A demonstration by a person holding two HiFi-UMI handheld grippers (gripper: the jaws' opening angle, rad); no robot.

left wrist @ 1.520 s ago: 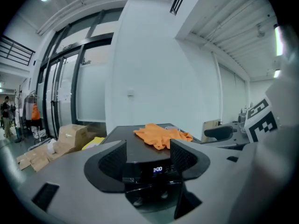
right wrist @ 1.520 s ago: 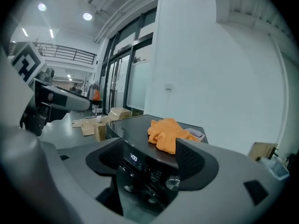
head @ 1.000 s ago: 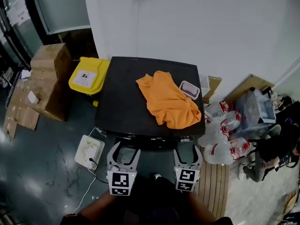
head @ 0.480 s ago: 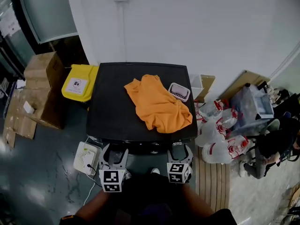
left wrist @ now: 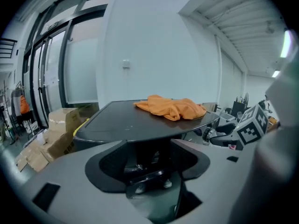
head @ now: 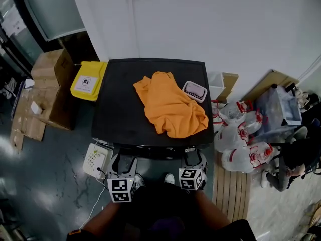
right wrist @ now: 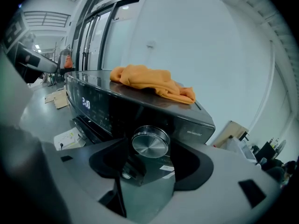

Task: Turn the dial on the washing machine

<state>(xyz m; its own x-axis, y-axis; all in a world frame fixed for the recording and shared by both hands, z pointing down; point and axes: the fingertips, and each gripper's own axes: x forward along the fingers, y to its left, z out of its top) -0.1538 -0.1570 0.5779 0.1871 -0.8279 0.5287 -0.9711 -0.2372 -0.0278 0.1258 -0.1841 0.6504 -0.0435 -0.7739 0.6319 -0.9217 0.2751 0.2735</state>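
Washing machine [head: 125, 109]: black, centre of the head view, front panel along its lower edge, facing me.

Orange cloth [head: 170, 104]: heaped on top of the machine, right of centre.

Left tool [head: 125, 163], lower left of centre: jaws spread wide, nothing between them, only the machine's edge beyond.

Right tool [head: 194, 159], lower right of centre: jaws spread just as wide, gripping nothing.

Basket [head: 194, 91]: small and pale, just beside the cloth's upper right edge.

Dial [right wrist: 150, 141]: a brushed-metal knob on the front panel. It sits centred in the gap of the right gripper view, not yet pinched.

What could go wrong, as I judge it:
- The metal rim looks slick. A light or off-centre pinch could let the jaws skid round it without turning it.
- Closing before the jaws are far enough forward would catch only the front lip and slip off.
- Pushing in too far could knock the panel.
- The idle left tool could bump the machine's front.

Count: one machine, one cloth, two tools, one basket, one dial.
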